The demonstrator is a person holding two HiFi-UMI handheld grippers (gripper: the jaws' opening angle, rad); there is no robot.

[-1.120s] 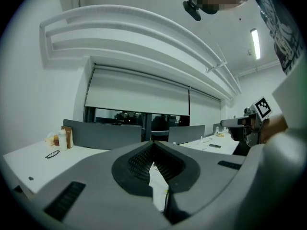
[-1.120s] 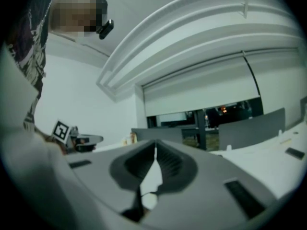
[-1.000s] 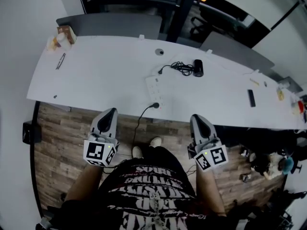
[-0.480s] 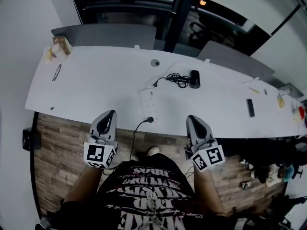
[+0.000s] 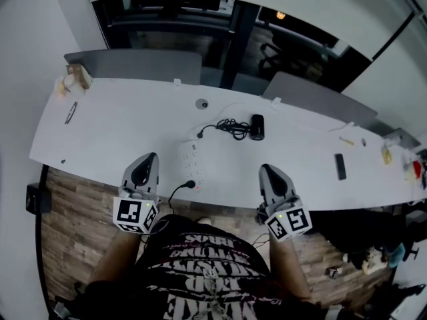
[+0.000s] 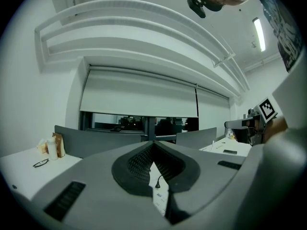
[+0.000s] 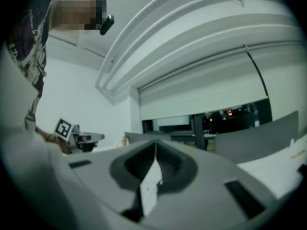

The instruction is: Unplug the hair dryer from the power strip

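Jaws pressed together, empty, on left gripper (image 5: 148, 159) and right gripper (image 5: 268, 171); power strip (image 5: 192, 160) lies lengthwise 12-to-6 o'clock.

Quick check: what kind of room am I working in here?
Probably an office: a long white desk with grey divider screens behind it, and a power strip and a phone on it.

Long white table (image 5: 113, 122), grey partitions (image 5: 133, 64), wooden floor (image 5: 70, 225), dark windows (image 5: 167, 19), white walls (image 5: 27, 45)
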